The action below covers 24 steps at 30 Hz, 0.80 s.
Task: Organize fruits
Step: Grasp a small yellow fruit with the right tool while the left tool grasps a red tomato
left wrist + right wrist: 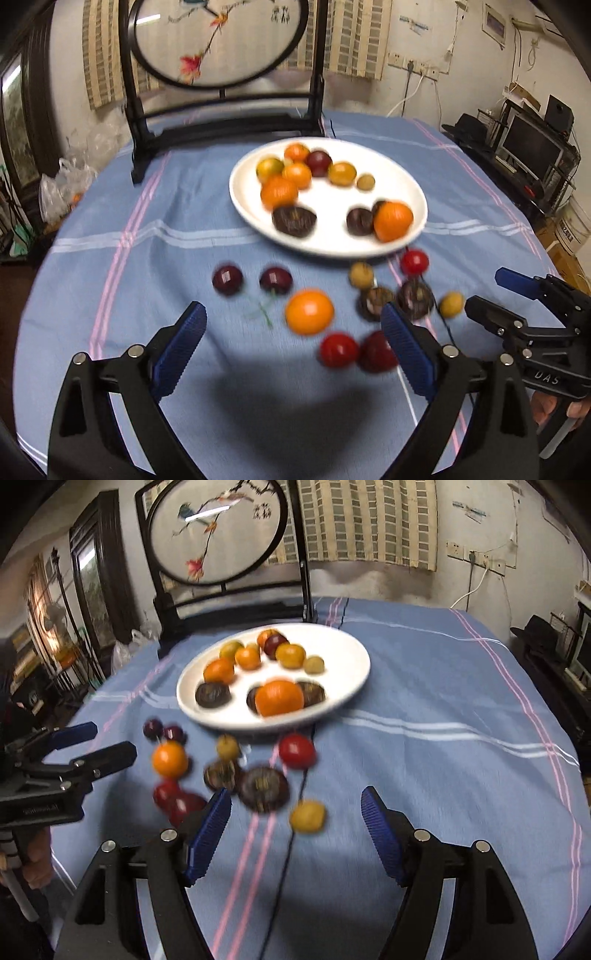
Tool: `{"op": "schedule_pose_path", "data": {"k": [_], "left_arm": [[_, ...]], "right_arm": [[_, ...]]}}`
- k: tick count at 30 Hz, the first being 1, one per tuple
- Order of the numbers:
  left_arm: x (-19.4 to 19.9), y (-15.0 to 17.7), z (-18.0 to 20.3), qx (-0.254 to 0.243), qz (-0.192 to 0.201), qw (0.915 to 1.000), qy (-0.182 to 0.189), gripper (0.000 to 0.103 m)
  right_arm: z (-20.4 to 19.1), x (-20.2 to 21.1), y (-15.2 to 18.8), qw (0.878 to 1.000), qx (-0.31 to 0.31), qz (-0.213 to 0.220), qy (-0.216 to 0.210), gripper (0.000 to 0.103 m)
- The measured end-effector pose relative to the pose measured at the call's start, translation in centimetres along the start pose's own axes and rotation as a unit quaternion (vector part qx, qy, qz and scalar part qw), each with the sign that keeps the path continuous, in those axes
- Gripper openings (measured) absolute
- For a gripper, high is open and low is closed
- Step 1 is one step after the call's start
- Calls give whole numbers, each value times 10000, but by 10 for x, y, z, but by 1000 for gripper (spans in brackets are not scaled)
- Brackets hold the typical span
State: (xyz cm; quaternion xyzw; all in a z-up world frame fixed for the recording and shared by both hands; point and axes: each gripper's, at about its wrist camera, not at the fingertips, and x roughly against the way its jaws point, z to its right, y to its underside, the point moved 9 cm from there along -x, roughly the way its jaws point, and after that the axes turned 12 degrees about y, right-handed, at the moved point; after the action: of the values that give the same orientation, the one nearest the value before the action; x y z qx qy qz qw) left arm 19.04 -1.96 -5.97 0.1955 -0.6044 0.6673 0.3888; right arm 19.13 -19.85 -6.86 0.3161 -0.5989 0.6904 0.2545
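Both grippers hang low over the blue cloth (110, 229) with nothing in them. The left gripper (293, 345) has its fingers wide apart, and the right gripper (295, 829) has its fingers partly apart. I think this is the gap between two picks. Just ahead lie loose fruits: an orange (309, 312), red ones, dark ones and a small yellow one (307, 816). Next, a gripper should drop over one fruit and close gently. They sit close together, so there is little room. Farther off, the white plate (402, 177) already holds many fruits, with bare space in its middle. The cloth's edges are well away.
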Motion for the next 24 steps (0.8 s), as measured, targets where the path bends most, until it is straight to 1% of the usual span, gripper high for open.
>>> {"op": "schedule_pose_path", "data": {"k": [6,8,10,13,14,15,16,17,19,21,23,24], "left_arm": [[-3,29,-8,210,-32,9998,-21,93],[-7,34,-10,283,-99,9995,40,93],[-12,35,-11,243,-150,9996,49,93],[-15,36,-12,115,-92,9999,-22,93],[-15,37,-13,110,-102,9999,-31,93],[-15,38,-14,135,-122,9998,13,93],[-14,38,-13,190,-132,9997,113,93],[-12,37,-12,237,-117,9994,231,93],[-12,37,-9,265,-115,9989,363,93],[-17,41,-3,212,-256,9985,446,93],[-22,45,1,172,-366,9979,500,93],[-23,46,2,145,-390,9979,491,93]], "right_arm": [[-3,-7,30,9995,83,-303,83,74],[-3,-11,32,9992,98,-351,179,74],[-5,-17,29,9986,186,-381,324,73],[-8,-27,25,9976,289,-411,470,70],[-9,-29,23,9974,300,-425,497,67],[-10,-35,22,9968,309,-470,572,62],[-9,-39,22,9962,313,-517,622,58],[-9,-42,21,9962,291,-541,620,51],[-7,-48,21,9967,159,-552,571,48],[-6,-49,18,9969,180,-459,610,28],[-7,-48,18,9979,112,-471,438,28],[-7,-47,18,9980,107,-460,421,28]]}}
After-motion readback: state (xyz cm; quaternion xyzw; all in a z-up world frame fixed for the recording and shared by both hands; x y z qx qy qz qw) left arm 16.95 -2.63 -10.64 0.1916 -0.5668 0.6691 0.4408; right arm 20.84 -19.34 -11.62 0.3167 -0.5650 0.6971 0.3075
